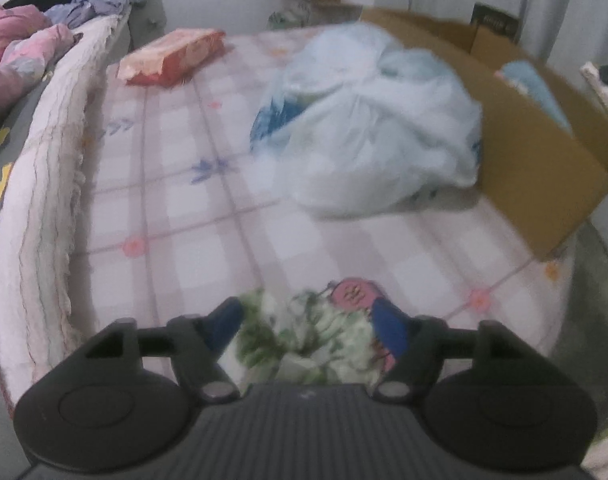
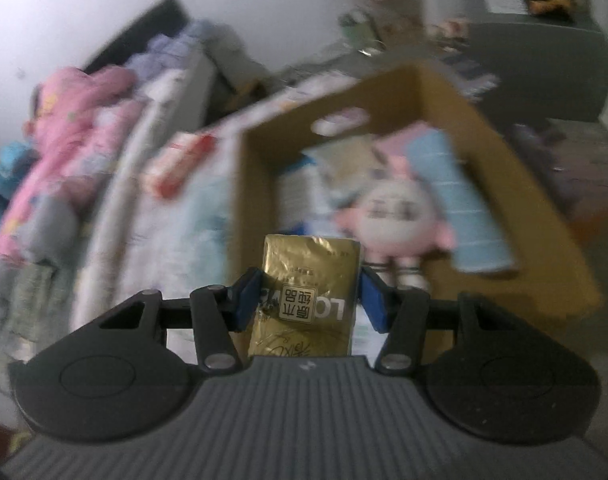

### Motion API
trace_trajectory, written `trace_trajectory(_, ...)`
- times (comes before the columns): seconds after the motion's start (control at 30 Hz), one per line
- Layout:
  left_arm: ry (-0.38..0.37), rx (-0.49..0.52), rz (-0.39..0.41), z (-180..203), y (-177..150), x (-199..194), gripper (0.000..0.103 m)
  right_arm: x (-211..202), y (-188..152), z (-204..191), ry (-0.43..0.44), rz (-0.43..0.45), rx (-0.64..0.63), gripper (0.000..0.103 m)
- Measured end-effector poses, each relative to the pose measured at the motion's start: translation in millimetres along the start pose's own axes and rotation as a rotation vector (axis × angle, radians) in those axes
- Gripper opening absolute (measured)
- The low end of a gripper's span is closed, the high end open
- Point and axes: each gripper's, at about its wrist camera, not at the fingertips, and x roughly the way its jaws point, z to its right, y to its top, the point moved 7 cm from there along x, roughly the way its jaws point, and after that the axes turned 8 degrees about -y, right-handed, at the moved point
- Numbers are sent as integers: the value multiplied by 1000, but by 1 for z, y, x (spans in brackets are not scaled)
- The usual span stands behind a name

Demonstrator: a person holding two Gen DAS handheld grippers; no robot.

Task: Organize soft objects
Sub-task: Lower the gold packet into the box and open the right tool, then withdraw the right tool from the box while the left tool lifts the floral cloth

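Left wrist view shows the left gripper point(image 1: 305, 330) pinching a soft green-and-white floral bundle point(image 1: 315, 340) with a pink patch, low over the checked bed sheet point(image 1: 176, 208); blur hides what the bundle really is. Ahead and to the right lies a crumpled plastic bag point(image 1: 367, 128), touching the open cardboard box point(image 1: 535, 168) at the bed's right edge, and a red-and-white packet point(image 1: 172, 56) sits well apart at the far left. Right wrist view shows the right gripper point(image 2: 309, 300) clamped on a gold foil tissue pack point(image 2: 309, 292), held upright with its long axis pointing away from the camera. The box point(image 2: 256, 200) stands directly ahead, so this hand seems nearer to it. Inside lie a pink-and-white plush toy point(image 2: 395, 216) and a pale blue roll point(image 2: 459, 204); other contents are smeared by motion, and the gripper body cuts off the box's near wall.
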Motion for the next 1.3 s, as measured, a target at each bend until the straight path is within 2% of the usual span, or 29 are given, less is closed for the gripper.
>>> trace_trajectory(0.2,28,-25,-45,-5,-7,12,78,48,-2,40,-134,-115,-138,52)
trace_trajectory(0.33,38,-42,-46,-6,-5,11,78,81,-3,46,-152,-202,-205,52)
trace_trajectory(0.5,50,-52,-45,-8,-1,9,78,107,-20,48,-154,-316,-271,53)
trace_trajectory(0.8,49,-61,-24,-13,5,5,78,87,-12,50,-169,-317,-278,52)
trace_trajectory(0.97,45,-61,-16,-14,5,3,78,72,-16,52,-172,-381,-327,52)
trace_trajectory(1.13,54,-86,-5,-20,4,0,78,97,-29,54,-143,-517,-276,56)
trace_trajectory(1.2,57,-93,0,-23,4,-2,78,106,-31,56,-159,-531,-263,56)
trace_trajectory(1.3,60,-93,5,-25,3,-5,78,105,-22,58,-144,-496,-219,61)
